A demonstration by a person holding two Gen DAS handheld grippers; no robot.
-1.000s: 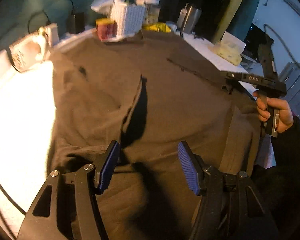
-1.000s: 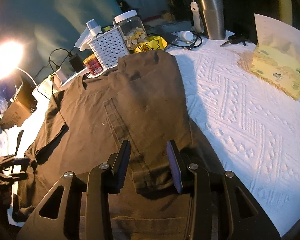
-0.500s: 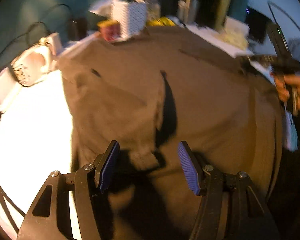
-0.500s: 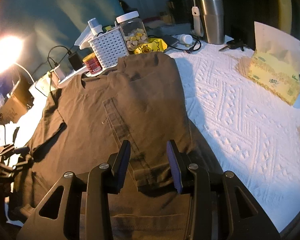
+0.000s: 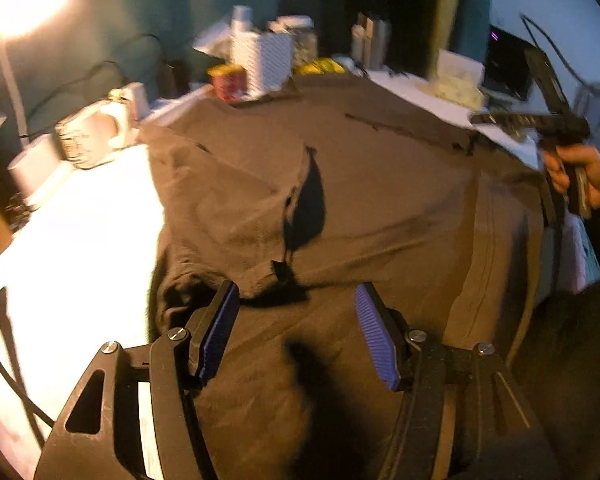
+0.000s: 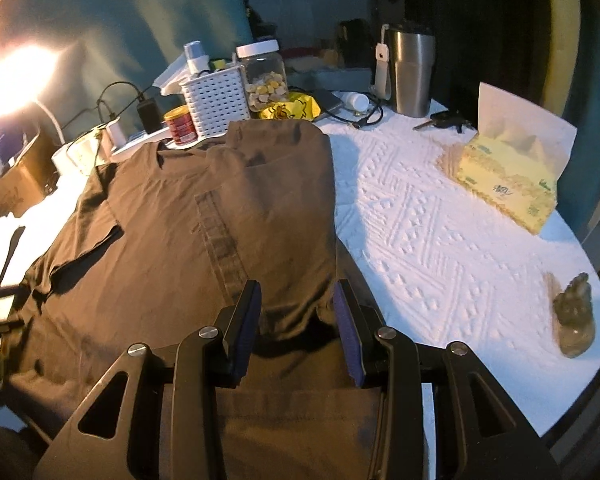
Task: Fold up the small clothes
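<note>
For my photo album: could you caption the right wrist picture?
Open right gripper poised over a partly folded brown T-shirt on a white tablecloth.

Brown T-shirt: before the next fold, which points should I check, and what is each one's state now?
1. Right side of T-shirt already folded over: ok.
2. Left sleeve folded in: not ok, it lies spread out.
3. Left tongs open, nothing between the pads: ok.
4. Right tongs open over the folded edge, not pinching: ok.
5. Basket and can clear of the collar: cannot tell, they stand right at it.
</note>
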